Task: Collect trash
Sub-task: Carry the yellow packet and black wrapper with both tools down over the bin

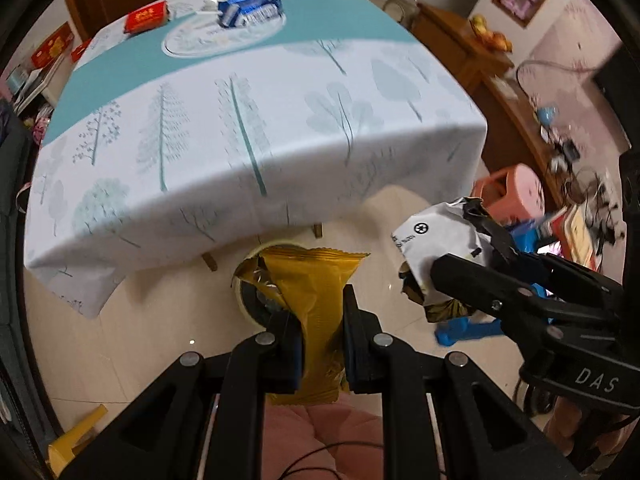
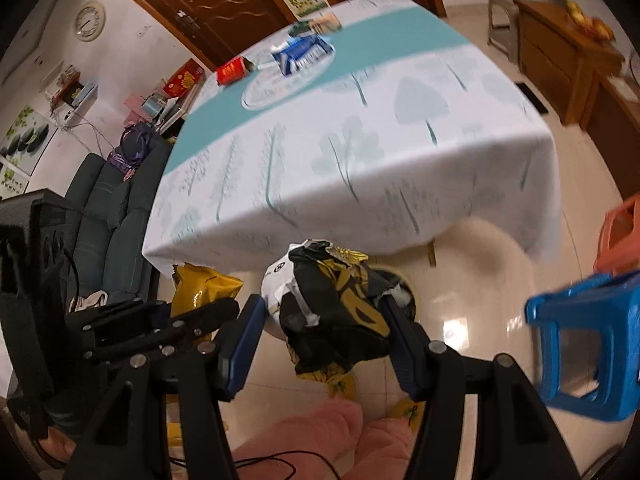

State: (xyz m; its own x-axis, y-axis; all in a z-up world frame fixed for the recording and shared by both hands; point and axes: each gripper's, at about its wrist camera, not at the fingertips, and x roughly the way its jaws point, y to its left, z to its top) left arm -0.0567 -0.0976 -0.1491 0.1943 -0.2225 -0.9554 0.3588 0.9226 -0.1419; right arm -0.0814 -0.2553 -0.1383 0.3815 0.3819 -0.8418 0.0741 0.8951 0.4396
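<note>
My left gripper (image 1: 316,312) is shut on a yellow snack wrapper (image 1: 316,280), held upright above a round bin (image 1: 241,300) on the tiled floor. Over on the right, my right gripper (image 1: 460,248) is clamped on a crumpled white, black and gold bag (image 1: 436,240). In the right wrist view this bag (image 2: 332,312) bulges between the right gripper's (image 2: 320,308) blue pads, and the bin (image 2: 400,280) shows partly behind it. To the left there, the left gripper (image 2: 200,314) carries the yellow wrapper (image 2: 204,286).
A table with a tree-print cloth (image 1: 248,128) overhangs just beyond the bin. It carries a blue packet (image 1: 248,8), a red box (image 1: 146,18) and a round plate (image 1: 192,42). A blue stool (image 2: 580,340), a pink stool (image 1: 516,188), a dark sofa (image 2: 108,208) and a wooden cabinet (image 1: 460,40) surround it.
</note>
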